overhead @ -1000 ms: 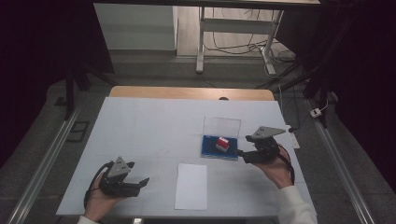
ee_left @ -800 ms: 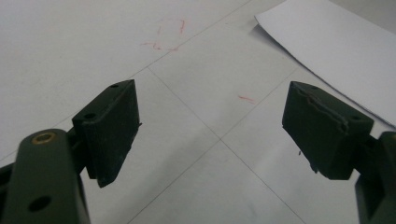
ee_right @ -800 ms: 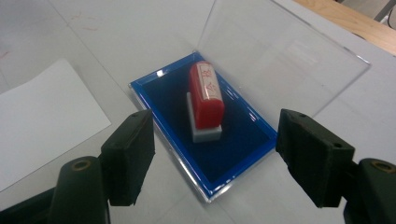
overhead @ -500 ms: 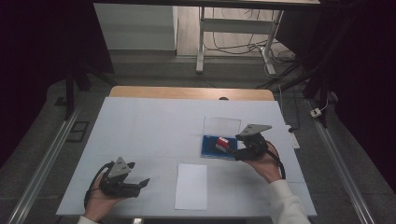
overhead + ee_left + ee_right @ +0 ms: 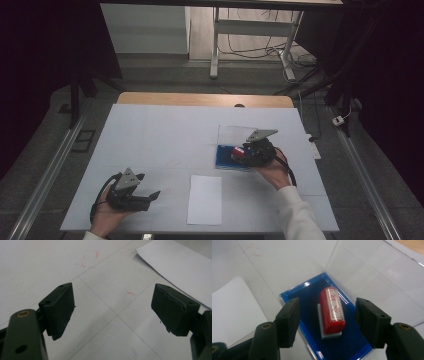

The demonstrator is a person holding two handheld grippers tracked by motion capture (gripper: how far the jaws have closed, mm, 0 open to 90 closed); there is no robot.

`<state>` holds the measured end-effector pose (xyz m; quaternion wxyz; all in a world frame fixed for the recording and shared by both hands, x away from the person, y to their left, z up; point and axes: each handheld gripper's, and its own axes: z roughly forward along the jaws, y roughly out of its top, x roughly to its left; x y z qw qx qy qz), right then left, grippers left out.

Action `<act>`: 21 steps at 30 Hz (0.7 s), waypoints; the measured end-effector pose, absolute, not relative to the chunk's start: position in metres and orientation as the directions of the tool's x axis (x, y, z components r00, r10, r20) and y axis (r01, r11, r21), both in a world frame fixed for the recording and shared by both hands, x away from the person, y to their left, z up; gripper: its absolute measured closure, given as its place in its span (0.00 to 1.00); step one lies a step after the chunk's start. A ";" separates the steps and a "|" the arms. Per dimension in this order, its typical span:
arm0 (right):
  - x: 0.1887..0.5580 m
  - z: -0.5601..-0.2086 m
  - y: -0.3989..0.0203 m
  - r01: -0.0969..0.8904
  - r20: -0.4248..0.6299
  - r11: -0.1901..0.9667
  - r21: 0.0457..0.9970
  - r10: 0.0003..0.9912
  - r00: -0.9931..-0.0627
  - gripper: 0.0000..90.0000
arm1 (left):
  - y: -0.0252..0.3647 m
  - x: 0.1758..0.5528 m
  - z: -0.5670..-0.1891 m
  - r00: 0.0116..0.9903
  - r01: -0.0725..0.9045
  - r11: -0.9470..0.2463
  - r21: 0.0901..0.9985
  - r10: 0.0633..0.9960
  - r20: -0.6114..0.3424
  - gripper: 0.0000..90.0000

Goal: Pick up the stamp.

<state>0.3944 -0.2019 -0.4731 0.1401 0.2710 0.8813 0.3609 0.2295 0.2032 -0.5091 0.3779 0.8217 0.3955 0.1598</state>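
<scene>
- The red stamp (image 5: 331, 310) lies on its side on the dark blue lining of the blue tray (image 5: 297, 293), which sits on the right half of the white table (image 5: 160, 135).
- My right gripper (image 5: 327, 322) is over that tray; in the right gripper view the stamp sits between the two jaws, with a clear gap on each side, so the pads are not touching it.
- Its jaws have just been closing in and now stand at a middling width, with the stamp between them but not gripped.
- The clear lid (image 5: 372, 277) of the box stands open behind the tray, tilted away, just past the stamp's far end; it rises beyond the jaws, not between them and the stamp.
- In the high view the right gripper (image 5: 250, 152) covers much of the tray.
- My left gripper (image 5: 112, 312) rests low over bare table near the front left corner, well apart from the tray, jaws wide with nothing between them.
- A white sheet of paper (image 5: 205, 199) lies flat at the front edge between the two grippers; its corner shows just beyond the left gripper's jaws.
- Faint red pen marks (image 5: 87, 260) sit on the table ahead of the left gripper.
</scene>
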 end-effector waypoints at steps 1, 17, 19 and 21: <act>0.396 -0.474 -0.202 0.380 -0.048 0.590 0.712 0.581 -0.812 0.43 | 0.203 0.230 -0.509 0.636 0.530 -0.402 0.747 0.770 -0.037 0.21; 0.404 -0.481 -0.200 0.391 -0.044 0.586 0.710 0.590 -0.806 0.65 | 0.206 0.229 -0.509 0.635 0.531 -0.386 0.754 0.771 -0.053 0.21; 0.404 -0.482 -0.200 0.388 -0.048 0.590 0.708 0.589 -0.807 0.66 | 0.206 0.229 -0.509 0.632 0.530 -0.379 0.758 0.773 -0.056 0.21; 0.404 -0.482 -0.199 0.387 -0.051 0.591 0.708 0.589 -0.806 0.69 | 0.207 0.229 -0.508 0.629 0.531 -0.374 0.760 0.776 -0.058 0.21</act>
